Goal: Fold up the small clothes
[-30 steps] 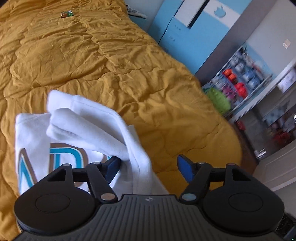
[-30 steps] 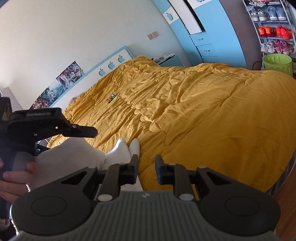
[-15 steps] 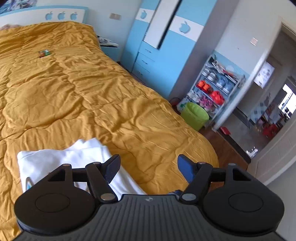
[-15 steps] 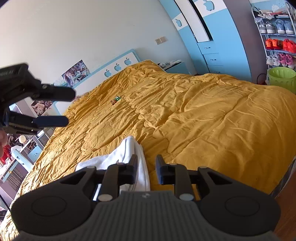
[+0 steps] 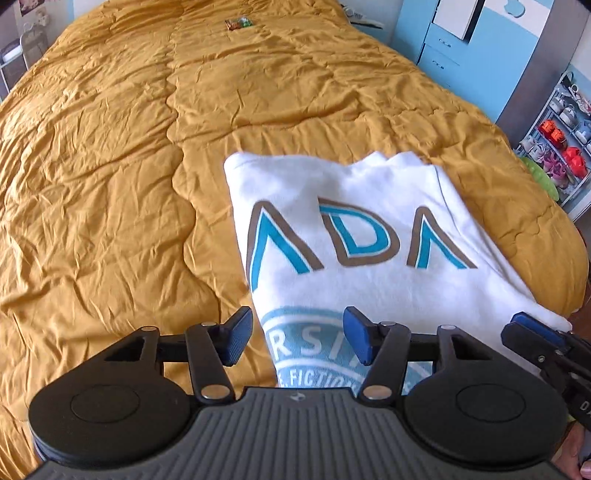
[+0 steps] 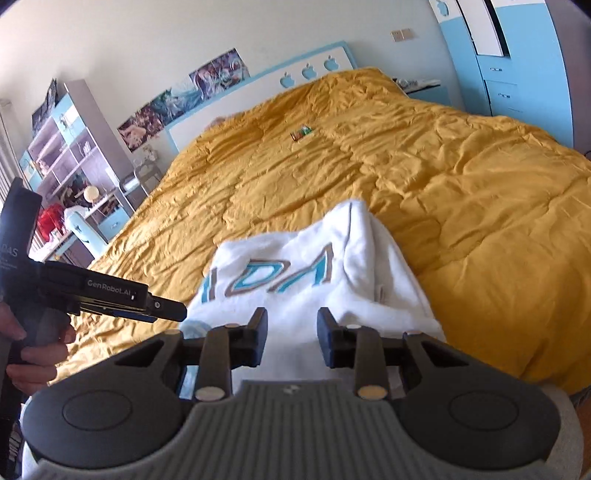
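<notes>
A white sweatshirt (image 5: 369,221) with teal and brown letters lies print up on the yellow quilt (image 5: 110,184). My left gripper (image 5: 297,339) hangs over its near left edge. Its jaws are closing, with cloth below the gap and neither blue pad pressing on it. My right gripper (image 6: 291,339) is over the near right part of the sweatshirt (image 6: 295,273). Its jaws are opening, with white cloth showing between them and no grip. The left gripper (image 6: 166,310) also shows in the right wrist view, low beside the garment, held by a hand (image 6: 33,362).
A small green and orange packet (image 5: 238,24) lies far up the bed. Blue wardrobes (image 5: 461,48), a shoe rack (image 5: 561,125) and a green basket (image 5: 539,173) stand past the bed's right side. Shelves (image 6: 74,147) stand past its left side.
The left gripper dipped from a raised, outward view back down over the sweatshirt and its jaws narrowed. The right jaws widened. The sweatshirt's letters now show in both views.
</notes>
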### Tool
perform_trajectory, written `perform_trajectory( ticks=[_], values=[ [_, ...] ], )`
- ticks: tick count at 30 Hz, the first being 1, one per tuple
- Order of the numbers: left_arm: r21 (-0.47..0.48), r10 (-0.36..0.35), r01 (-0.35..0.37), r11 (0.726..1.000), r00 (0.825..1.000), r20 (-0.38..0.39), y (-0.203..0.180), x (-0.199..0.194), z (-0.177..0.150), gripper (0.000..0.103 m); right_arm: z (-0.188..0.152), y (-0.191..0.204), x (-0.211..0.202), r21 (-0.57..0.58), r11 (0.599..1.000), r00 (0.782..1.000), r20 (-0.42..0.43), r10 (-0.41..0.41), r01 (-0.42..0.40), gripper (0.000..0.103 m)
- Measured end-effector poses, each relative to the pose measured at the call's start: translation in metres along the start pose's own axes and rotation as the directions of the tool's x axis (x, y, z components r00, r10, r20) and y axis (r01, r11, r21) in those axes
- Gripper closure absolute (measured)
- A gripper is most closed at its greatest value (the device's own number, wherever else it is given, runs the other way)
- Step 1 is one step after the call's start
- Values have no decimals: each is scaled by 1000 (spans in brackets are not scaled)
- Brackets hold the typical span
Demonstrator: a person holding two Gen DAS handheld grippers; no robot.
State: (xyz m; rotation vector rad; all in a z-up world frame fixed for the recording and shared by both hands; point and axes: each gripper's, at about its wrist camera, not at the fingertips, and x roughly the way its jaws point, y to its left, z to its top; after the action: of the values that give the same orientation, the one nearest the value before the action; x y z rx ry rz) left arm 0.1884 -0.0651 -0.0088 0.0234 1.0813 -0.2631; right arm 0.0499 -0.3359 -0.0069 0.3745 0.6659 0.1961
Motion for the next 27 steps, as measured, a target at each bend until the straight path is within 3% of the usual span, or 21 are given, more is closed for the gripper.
perform_trajectory(
  ticks=[5,11,15,18,19,20,21,22,24,25,27],
  values=[
    [8,-22,22,1000,1000,-8,-2,11,-21,36,-16,-6,5,34,996,993,-82,-85,88,84],
    [-3,-40,40,999,999,-16,2,11,-23,30,-17,-23,2,62,985,982,-116,-150,158,103],
    [12,-42,42,999,999,-15,4,8,-22,29,-6,-39,-1,162,974,982,-130,-137,157,103],
    [17,-48,48,999,999,-1,8,1,-22,29,5,-40,-6,150,974,983,-97,-154,167,103],
    [-6,-73,73,997,997,29,14,-3,-22,29,9,-40,-8,145,974,984,-81,-161,172,93],
    [-43,-122,125,991,990,78,23,-7,-23,27,16,-40,-10,127,971,979,-57,-197,203,45],
    [-75,-176,186,980,977,122,32,-11,-24,24,23,-43,-10,108,965,971,-37,-235,237,21],
    [-112,-243,262,958,957,159,42,-12,-25,18,29,-46,-10,93,962,966,-20,-258,259,26],
    [-161,-309,332,929,938,156,56,-8,-22,15,44,-61,-5,99,973,978,-47,-204,208,22],
    [-192,-326,347,918,936,136,64,-1,-19,15,53,-76,1,142,982,990,-79,-114,125,22],
    [-253,-330,344,904,939,97,76,14,-17,15,64,-97,15,217,976,990,-136,47,-17,22]
  ],
)
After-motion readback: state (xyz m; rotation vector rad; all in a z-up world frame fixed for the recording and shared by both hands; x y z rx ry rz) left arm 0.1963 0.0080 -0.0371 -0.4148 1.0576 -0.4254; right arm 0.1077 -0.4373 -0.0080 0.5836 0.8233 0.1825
